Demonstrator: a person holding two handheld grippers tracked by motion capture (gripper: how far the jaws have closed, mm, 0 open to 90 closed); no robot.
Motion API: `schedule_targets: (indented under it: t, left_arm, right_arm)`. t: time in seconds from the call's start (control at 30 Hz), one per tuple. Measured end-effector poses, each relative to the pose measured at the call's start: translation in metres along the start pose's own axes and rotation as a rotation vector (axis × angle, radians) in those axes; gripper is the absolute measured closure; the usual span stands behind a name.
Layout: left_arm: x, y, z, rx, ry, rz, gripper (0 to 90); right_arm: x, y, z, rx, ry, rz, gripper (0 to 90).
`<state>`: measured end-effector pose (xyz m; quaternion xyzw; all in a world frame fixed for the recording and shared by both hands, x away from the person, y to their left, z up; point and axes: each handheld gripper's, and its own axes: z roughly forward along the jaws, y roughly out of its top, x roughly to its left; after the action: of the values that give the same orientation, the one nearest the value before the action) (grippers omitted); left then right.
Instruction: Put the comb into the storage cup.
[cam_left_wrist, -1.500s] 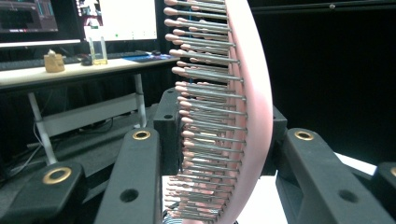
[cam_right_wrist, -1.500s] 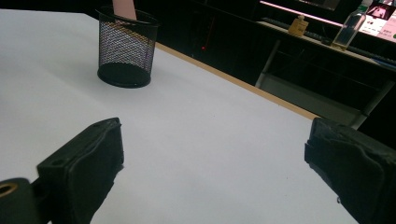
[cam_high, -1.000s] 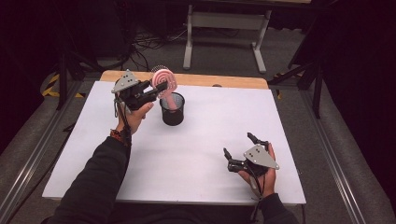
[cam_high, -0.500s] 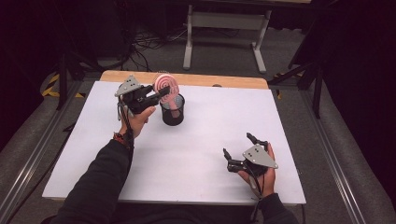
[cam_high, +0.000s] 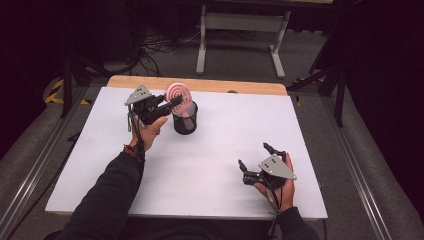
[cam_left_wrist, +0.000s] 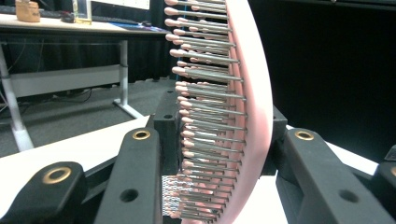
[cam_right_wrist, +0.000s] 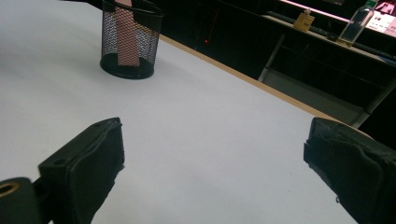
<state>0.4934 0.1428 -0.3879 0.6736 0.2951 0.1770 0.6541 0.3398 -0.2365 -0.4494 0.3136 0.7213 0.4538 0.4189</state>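
High view: hairbrush (cam_high: 179, 95) lower in cup (cam_high: 185, 118)

A lab or studio: black curtains (cam_high: 385, 60), floor cables (cam_high: 160, 42), white worktable (cam_high: 225, 150) between metal rails (cam_high: 30, 175).

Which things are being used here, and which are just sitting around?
Used: pink brush, pinched in the left tongs; mesh cup with the brush handle in it.

Sitting around: right tongs, open, nothing in them; bottle on the far desk; metal stand on the floor.

Hairbrush (cam_left_wrist: 243, 93) head cut by top edge; handle (cam_right_wrist: 126, 42) behind cup (cam_right_wrist: 128, 37) mesh.
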Motion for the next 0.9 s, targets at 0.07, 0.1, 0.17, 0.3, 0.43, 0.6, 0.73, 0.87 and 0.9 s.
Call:
schedule_targets:
  t: [0.07, 0.1, 0.17, 0.3, 0.43, 0.6, 0.73, 0.87, 0.9]
  left_arm:
    - [0.0, -0.001, 0.001, 0.004, 0.005, 0.004, 63.0]
    - [0.0, -0.001, 0.001, 0.004, 0.005, 0.004, 63.0]
    - [0.0, -0.003, 0.002, 0.003, 0.0, 0.001, 62.9]
    - [0.0, -0.003, 0.002, 0.003, 0.003, 0.006, 62.7]
    - [0.001, -0.003, 0.001, 0.004, 0.006, 0.011, 62.4]
    - [0.005, -0.002, 0.0, 0.006, 0.027, 0.026, 61.9]
    - [0.009, -0.001, -0.003, 0.008, 0.041, 0.035, 59.0]
    - [0.014, 0.003, -0.007, 0.011, 0.062, 0.057, 57.3]
    - [0.014, 0.003, -0.007, 0.011, 0.062, 0.057, 55.3]
  right_arm:
    - [0.0, 0.001, -0.001, -0.003, -0.007, -0.008, 5.9]
    - [0.001, 0.001, -0.001, -0.003, -0.007, -0.009, 5.9]
    - [0.001, 0.0, 0.0, 0.002, -0.003, -0.01, 5.9]
    - [0.001, 0.0, 0.0, 0.004, -0.003, -0.01, 5.9]
    - [0.002, 0.0, 0.001, 0.013, -0.001, -0.018, 5.9]
    - [0.002, 0.0, 0.001, 0.017, -0.007, -0.027, 5.9]
    - [0.002, 0.0, 0.002, 0.021, -0.006, -0.025, 6.0]
    - [0.003, 0.0, 0.002, 0.024, -0.008, -0.032, 5.9]
    - [0.003, 0.0, 0.002, 0.024, -0.008, -0.032, 5.9]
